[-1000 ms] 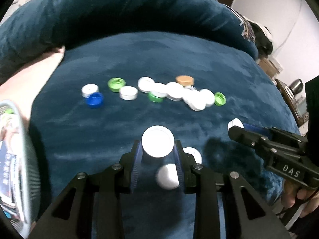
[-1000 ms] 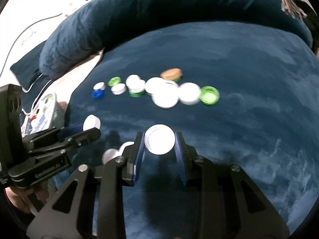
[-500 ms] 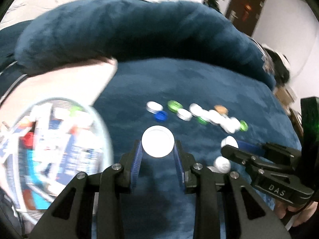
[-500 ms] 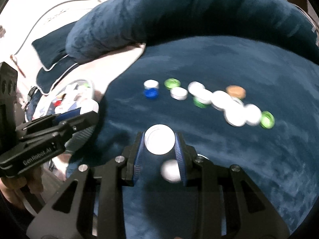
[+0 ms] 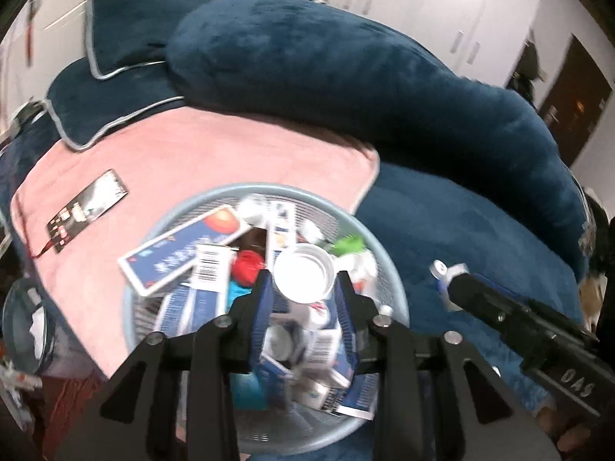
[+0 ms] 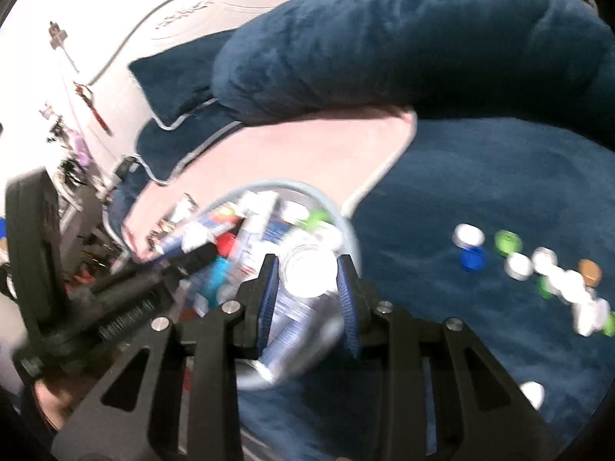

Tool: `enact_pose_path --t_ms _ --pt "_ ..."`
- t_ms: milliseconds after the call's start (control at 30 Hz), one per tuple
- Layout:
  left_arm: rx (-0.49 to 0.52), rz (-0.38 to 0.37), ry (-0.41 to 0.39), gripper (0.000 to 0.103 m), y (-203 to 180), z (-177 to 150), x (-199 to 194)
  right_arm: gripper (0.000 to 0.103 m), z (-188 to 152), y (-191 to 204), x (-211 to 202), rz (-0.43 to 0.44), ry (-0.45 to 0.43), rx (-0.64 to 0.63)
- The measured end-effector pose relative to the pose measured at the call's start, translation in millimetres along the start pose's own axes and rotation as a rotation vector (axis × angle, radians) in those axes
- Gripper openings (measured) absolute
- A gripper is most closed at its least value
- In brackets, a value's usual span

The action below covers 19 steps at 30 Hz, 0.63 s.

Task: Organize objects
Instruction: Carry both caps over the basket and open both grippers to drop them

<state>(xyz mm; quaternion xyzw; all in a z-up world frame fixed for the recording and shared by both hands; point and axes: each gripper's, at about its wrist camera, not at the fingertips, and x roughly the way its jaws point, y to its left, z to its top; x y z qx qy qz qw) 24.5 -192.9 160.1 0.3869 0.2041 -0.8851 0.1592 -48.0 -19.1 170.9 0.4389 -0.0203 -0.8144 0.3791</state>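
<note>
My left gripper (image 5: 305, 288) is shut on a white bottle cap (image 5: 303, 276) and holds it over a round pale-blue mesh basket (image 5: 369, 246) full of boxes and small items. My right gripper (image 6: 307, 284) is shut on another white cap (image 6: 307, 274) and hangs over the same basket (image 6: 346, 226), seen blurred. A row of loose caps, white, green, blue (image 6: 472, 259) and tan (image 6: 590, 269), lies on the blue blanket at the right of the right wrist view. The right gripper also shows at the right of the left wrist view (image 5: 449, 274).
The basket stands on a pink towel (image 5: 192, 153) beside the dark blue blanket (image 5: 461, 230). A long blue bolster (image 5: 346, 69) and pillows lie behind. A black card (image 5: 86, 209) lies on the towel. One white cap (image 6: 532, 392) lies alone near the front.
Both grippers swung left from the row of caps on the blanket to above the basket, each still gripping its white cap.
</note>
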Motion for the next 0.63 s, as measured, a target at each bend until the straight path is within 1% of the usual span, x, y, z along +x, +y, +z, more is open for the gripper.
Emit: enact_pose_path --t_ms 33,67,100,133,200,233,300,333,433,533,633 --pt "-0.014 0.008 -0.004 0.075 4.2 -0.2 -1.4 0.033 3.8 3.9 3.7 0.038 0.002 0.006" --pt "-0.029 0.039 -0.013 0.094 7.4 0.0 -1.9 0.037 7.5 6.7 8.4 0.098 0.007 0.022" --pt "-0.037 0.068 -0.028 0.102 9.8 -0.4 -3.1 0.053 9.1 7.3 11.1 0.128 0.015 0.039" --pt "-0.041 0.073 -0.033 0.102 11.9 -0.9 -3.5 0.071 10.7 5.4 10.8 0.122 0.005 0.07" --pt "-0.051 0.018 -0.02 0.102 14.7 -1.6 -2.8 0.088 9.9 -0.2 1.8 0.143 -0.022 0.095" --pt "-0.065 0.001 -0.029 0.102 15.2 -4.2 -4.6 0.089 7.2 -4.3 -3.6 0.145 -0.035 0.103" --pt "-0.091 0.025 -0.06 0.102 14.5 -9.1 -11.1 0.089 0.6 -11.0 -11.7 0.121 -0.039 0.104" --pt "-0.1 0.013 -0.057 0.102 13.9 -11.1 -11.6 0.089 -4.6 -16.3 -16.1 0.105 -0.036 0.103" --pt "-0.114 -0.023 -0.005 0.102 8.1 -14.4 -7.4 0.089 -21.6 -30.3 -27.9 0.056 -0.038 0.106" --pt "-0.082 -0.066 -0.009 0.102 -4.4 -19.0 -10.0 0.089 -39.2 -47.8 -39.6 0.02 -0.038 0.125" --pt "-0.028 -0.082 -0.006 0.102 -21.6 -23.6 -12.0 0.089 -56.7 -65.4 -54.5 -0.019 -0.049 0.151"
